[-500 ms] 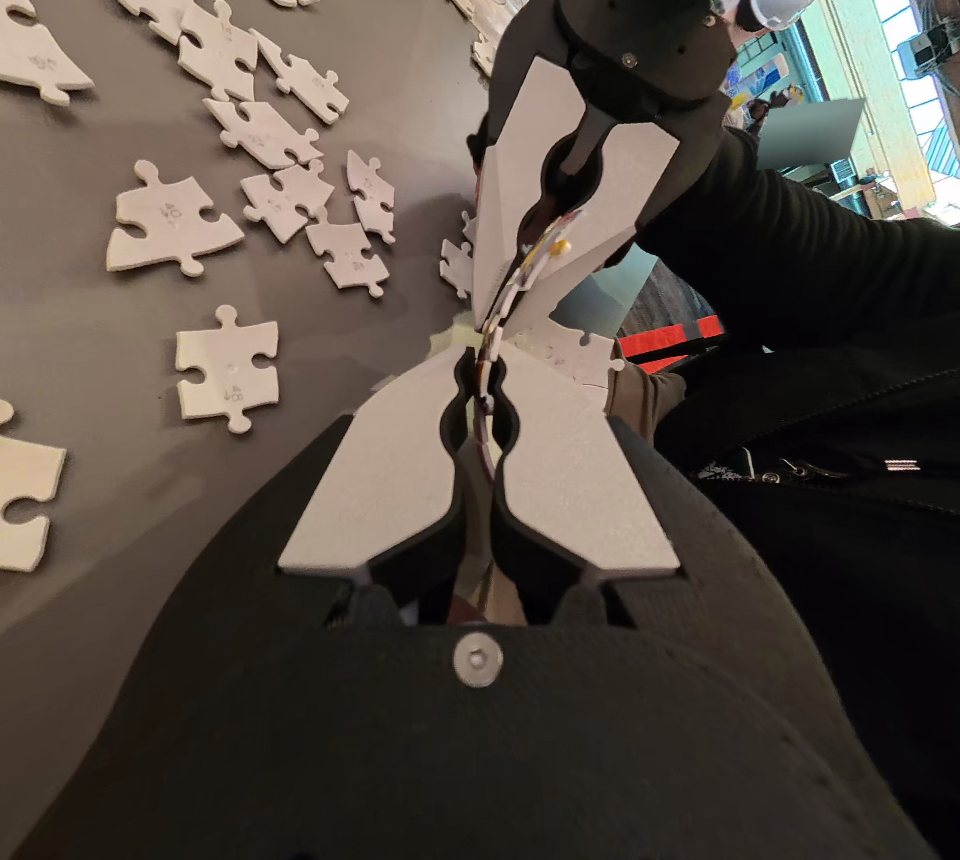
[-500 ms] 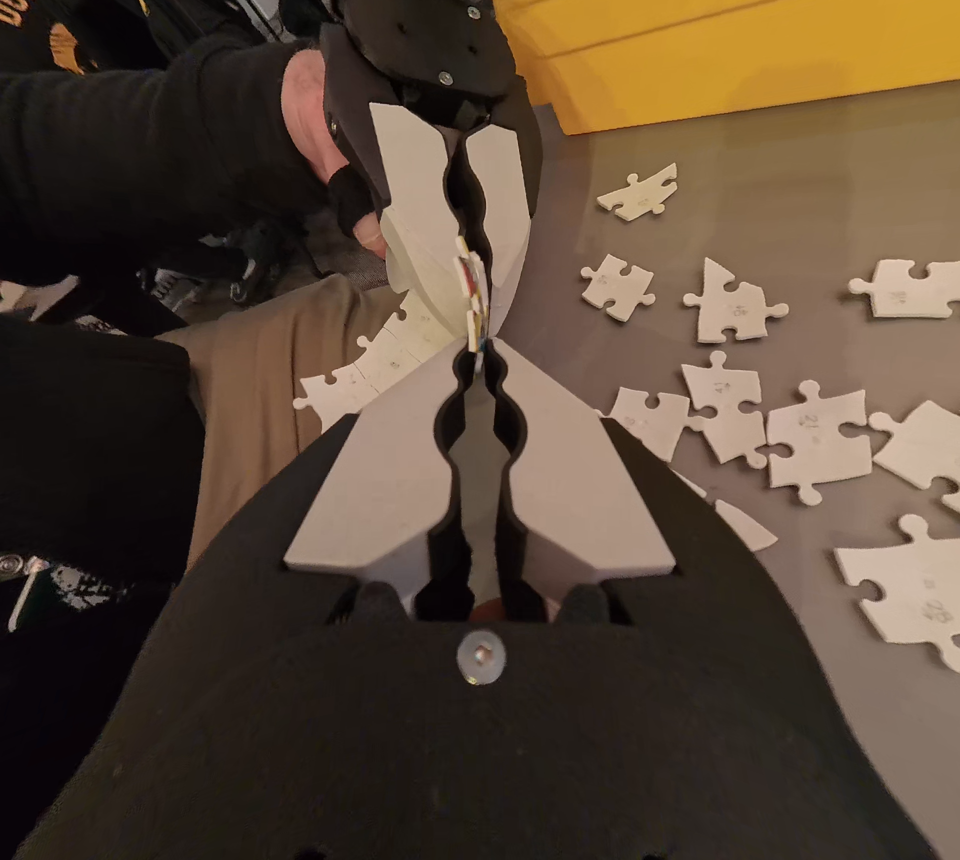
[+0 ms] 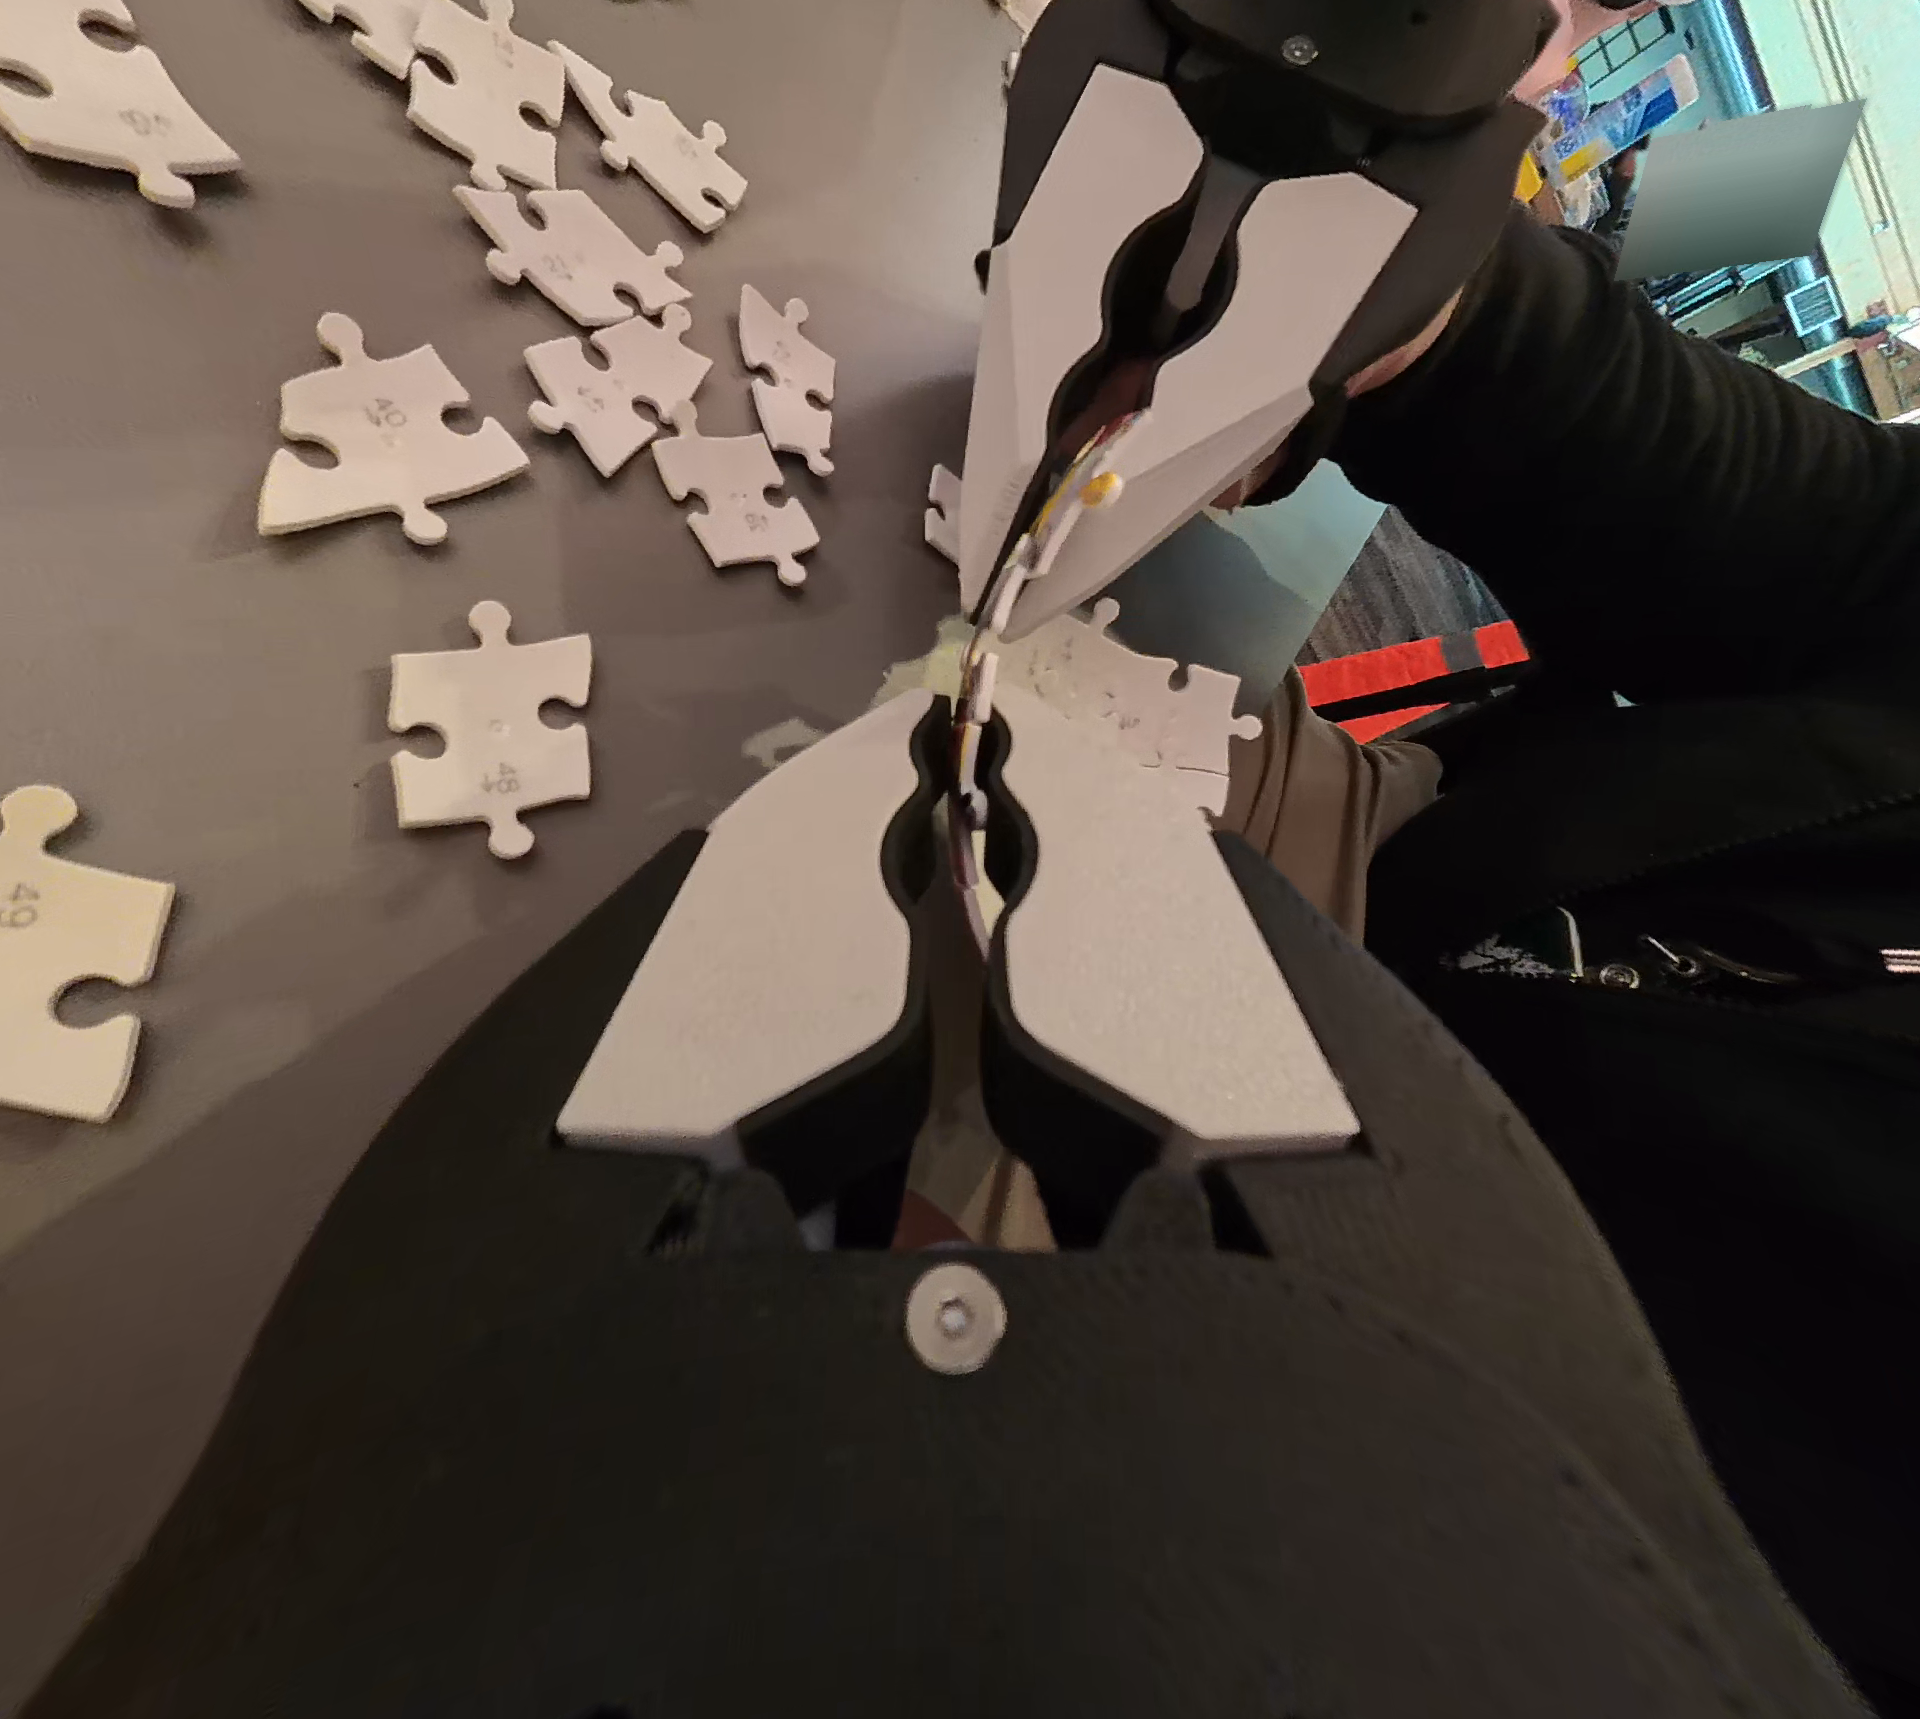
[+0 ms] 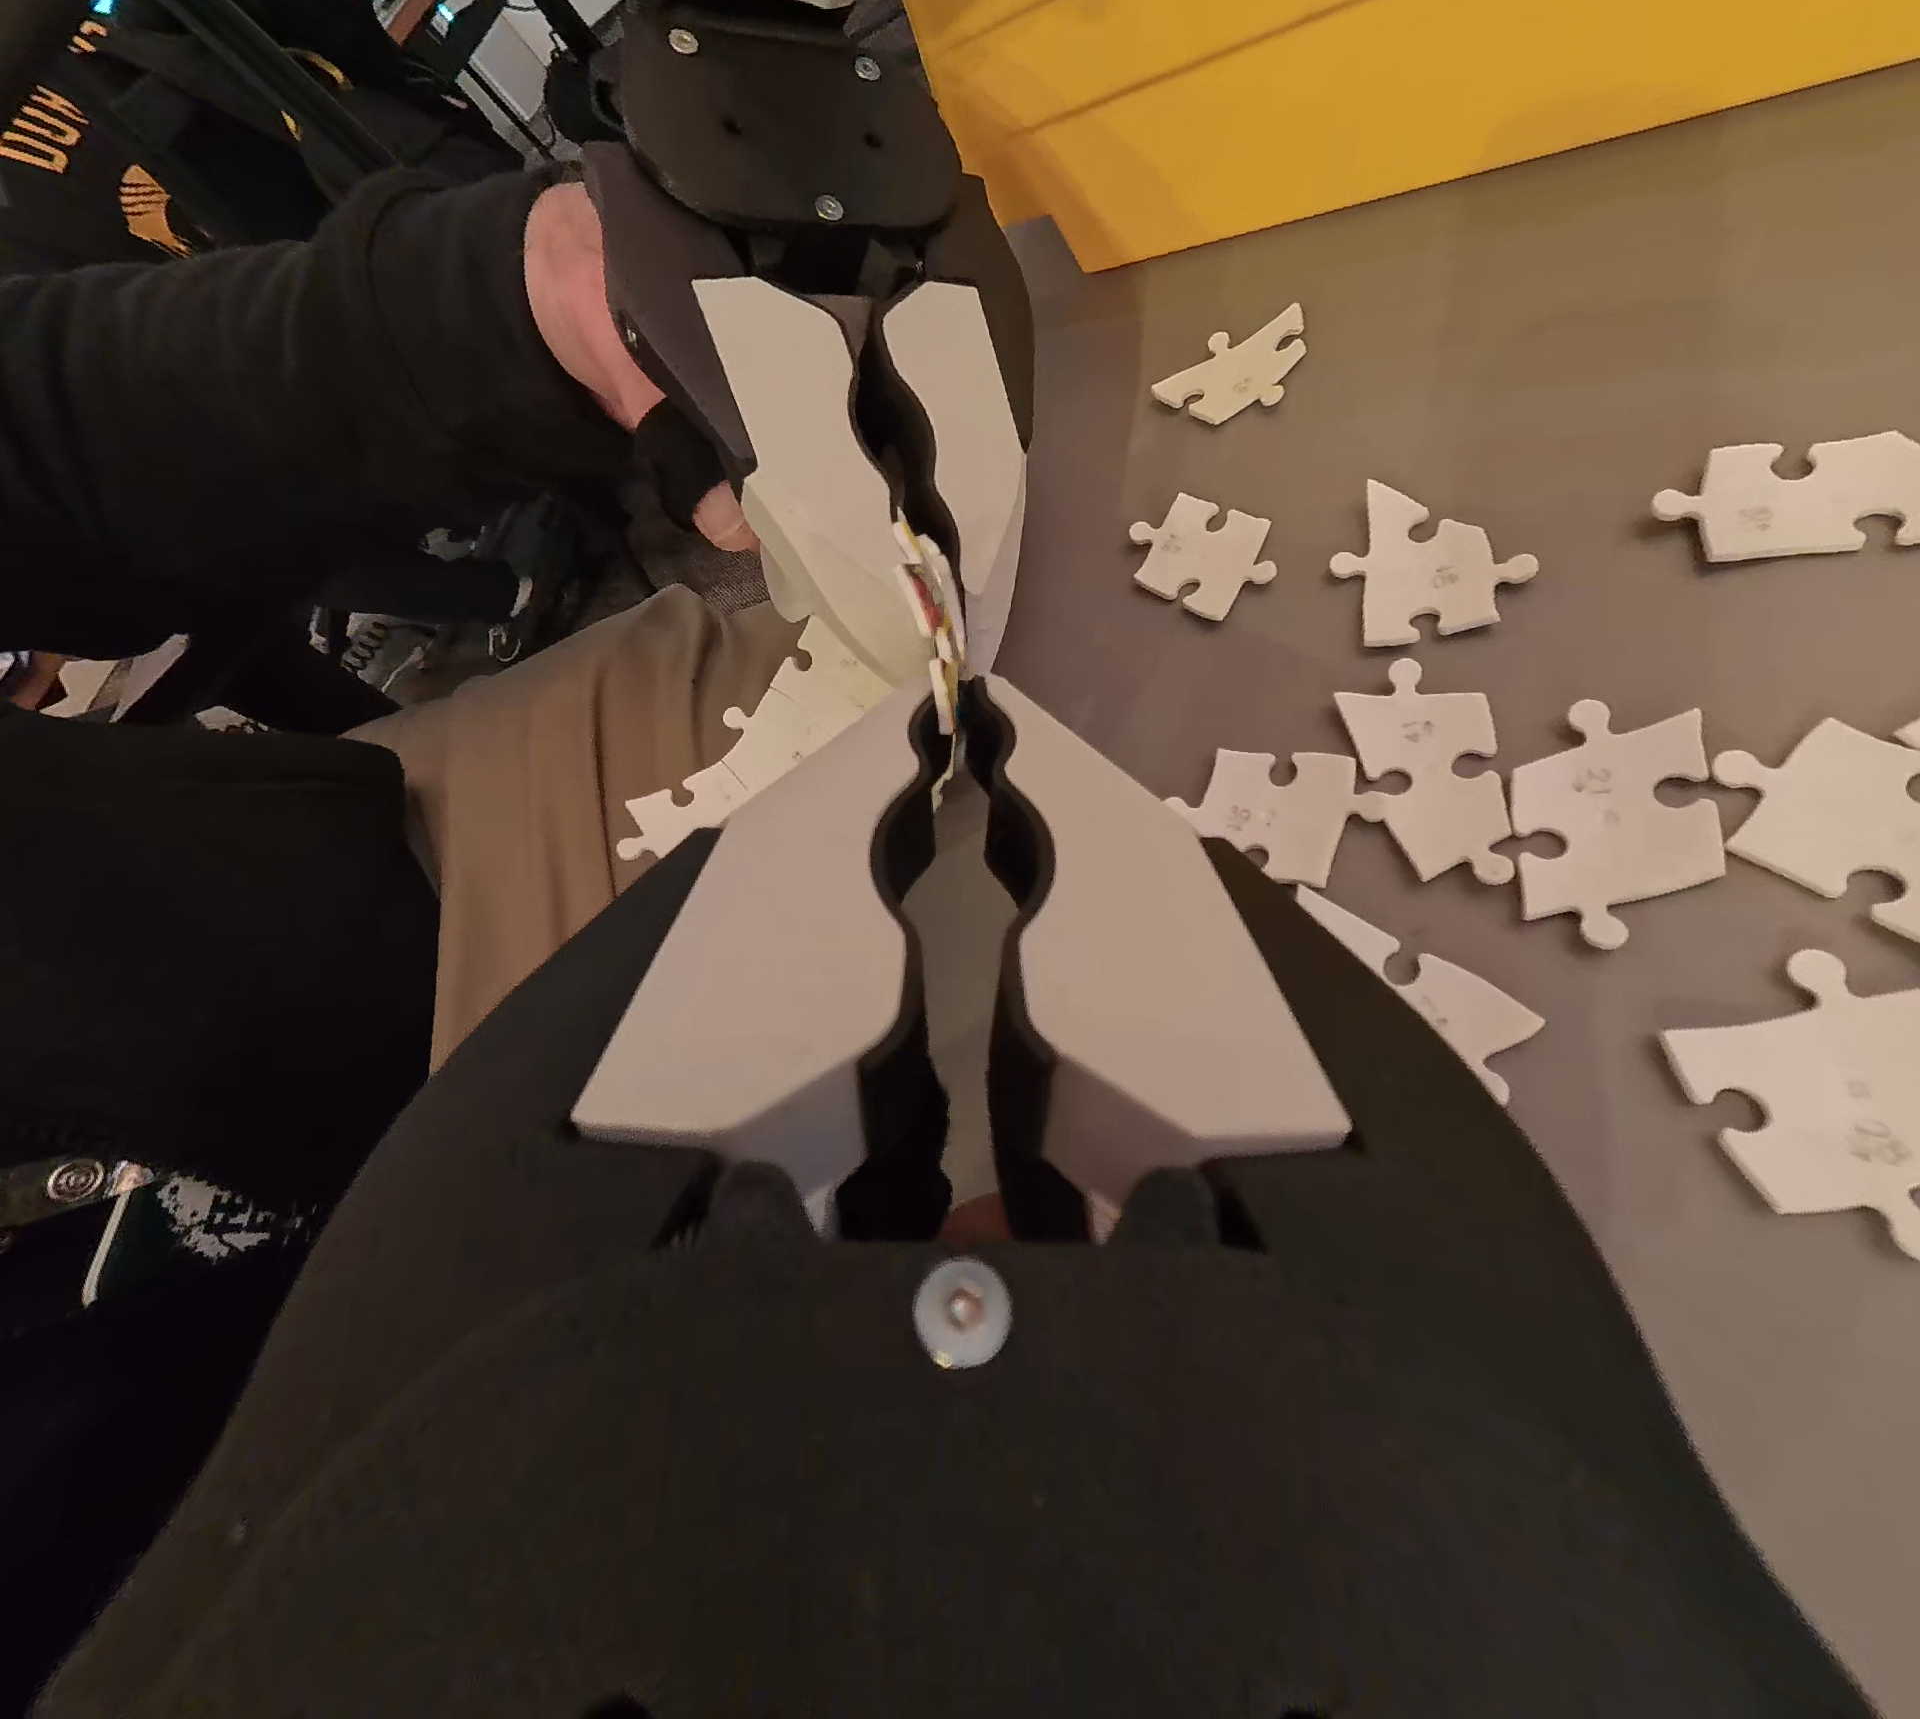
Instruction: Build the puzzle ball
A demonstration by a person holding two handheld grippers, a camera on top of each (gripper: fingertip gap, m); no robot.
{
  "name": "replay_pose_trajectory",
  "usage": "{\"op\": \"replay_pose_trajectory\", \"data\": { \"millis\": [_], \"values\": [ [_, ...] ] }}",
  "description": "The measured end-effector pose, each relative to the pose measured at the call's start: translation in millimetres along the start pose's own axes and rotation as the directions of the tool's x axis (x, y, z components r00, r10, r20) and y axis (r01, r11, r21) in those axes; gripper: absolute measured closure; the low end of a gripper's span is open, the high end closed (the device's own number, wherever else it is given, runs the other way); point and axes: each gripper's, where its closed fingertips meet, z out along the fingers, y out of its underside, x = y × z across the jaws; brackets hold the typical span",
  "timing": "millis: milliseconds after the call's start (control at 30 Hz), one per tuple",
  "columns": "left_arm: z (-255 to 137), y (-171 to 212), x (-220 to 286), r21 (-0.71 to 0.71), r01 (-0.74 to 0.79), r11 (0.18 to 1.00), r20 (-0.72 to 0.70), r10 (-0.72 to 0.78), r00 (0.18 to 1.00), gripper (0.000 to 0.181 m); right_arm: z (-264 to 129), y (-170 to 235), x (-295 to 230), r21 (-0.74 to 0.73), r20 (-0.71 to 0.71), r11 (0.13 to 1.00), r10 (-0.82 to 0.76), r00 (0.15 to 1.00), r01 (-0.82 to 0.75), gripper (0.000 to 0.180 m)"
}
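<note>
Thin curved puzzle strip (image 3: pixel 977 693) pinched between matte white claws

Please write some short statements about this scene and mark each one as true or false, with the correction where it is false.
1. Both grippers hold puzzle pieces edge-on between their fingers. True: left gripper, right gripper.
2. The loose puzzle pieces lie with the plain white back side up. True.
3. The table is bright red. False: it is dark grey.
4. A yellow bin stands on the table. True.
5. The two grippers are far apart. False: their tips nearly meet.
</note>
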Motion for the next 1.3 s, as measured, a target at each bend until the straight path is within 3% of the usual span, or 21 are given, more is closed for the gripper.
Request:
{"op": "replay_pose_trajectory", "data": {
  "millis": [533, 967, 1300],
  "values": [
    [-5.8, -7.8, 8.3, 0.048, -0.004, 0.999, -0.055, 0.007, 0.998, 0.177, 1.5, -3.9, -6.8, 0.037, 0.041, 0.999, 0.015, 0.999, -0.016, 0.179],
    [-6.6, -7.4, 12.0, 0.054, 0.088, 0.995, -0.13, -0.08, 0.988, 0.177, 0.9, -5.5, -11.8, 0.008, 0.0, 0.992, -0.123, 0.992, 0.123, 0.179],
    [-8.1, -13.8, 7.5, 0.091, 0.055, 0.994, -0.076, -0.049, 0.996, 0.177, -5.1, -10.1, -4.3, 0.052, -0.006, 0.998, -0.018, 1.0, 0.018, 0.178]
  ]
}}
